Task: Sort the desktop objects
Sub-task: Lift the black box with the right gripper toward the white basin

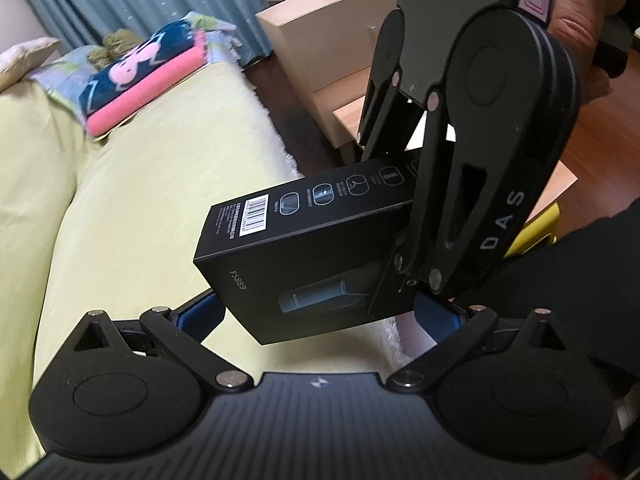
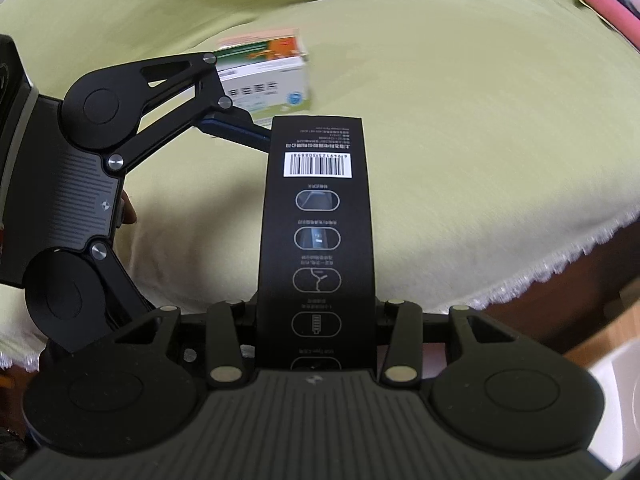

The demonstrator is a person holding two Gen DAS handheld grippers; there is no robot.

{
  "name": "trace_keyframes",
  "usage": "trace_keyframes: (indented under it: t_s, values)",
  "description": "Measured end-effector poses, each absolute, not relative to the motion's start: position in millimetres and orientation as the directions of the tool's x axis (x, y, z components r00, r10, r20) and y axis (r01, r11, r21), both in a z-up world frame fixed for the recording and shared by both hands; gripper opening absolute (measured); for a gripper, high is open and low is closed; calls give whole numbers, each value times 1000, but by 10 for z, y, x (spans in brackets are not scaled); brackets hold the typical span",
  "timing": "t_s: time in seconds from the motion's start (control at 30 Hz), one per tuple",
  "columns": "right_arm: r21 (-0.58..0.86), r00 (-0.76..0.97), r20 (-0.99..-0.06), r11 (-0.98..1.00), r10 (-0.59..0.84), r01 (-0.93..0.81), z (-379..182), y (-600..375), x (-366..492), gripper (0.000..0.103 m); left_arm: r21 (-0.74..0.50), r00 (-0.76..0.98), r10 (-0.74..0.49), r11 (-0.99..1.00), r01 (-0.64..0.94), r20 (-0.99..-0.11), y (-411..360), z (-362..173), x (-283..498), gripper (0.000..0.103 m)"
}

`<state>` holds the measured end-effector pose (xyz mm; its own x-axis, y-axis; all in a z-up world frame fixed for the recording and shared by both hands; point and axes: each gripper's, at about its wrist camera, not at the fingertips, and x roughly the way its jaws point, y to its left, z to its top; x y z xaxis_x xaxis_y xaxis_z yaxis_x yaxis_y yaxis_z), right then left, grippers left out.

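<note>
Right tongs [image 2: 316, 320] clamp black rectangular cardboard box [image 2: 316, 220] mid-air over green bed [image 2: 480, 140]; left tongs [image 1: 320, 312] wide, flanking it. Likely handover; next: left closes.

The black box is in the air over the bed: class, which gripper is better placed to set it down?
Probably the right gripper: it is shut on the black box. The left gripper is open, gripping nothing.
</note>
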<state>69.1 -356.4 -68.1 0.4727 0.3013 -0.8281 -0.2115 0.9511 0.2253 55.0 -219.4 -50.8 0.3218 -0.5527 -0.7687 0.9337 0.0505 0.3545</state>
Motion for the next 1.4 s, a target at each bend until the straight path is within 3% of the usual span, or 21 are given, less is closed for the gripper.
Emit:
trace_keyframes:
  t_s: [0.87,1.4]
  values:
    - [263,545,-823,958,163,110,-865,-4984,-120,39,342,186,-578,-172,924,-794,-3624,-710,138,101]
    - [301,545,-835,894,80,330,-1192,-5571,-451,39,259,84,-588,-220,941,-804,-4406,-986,60,101]
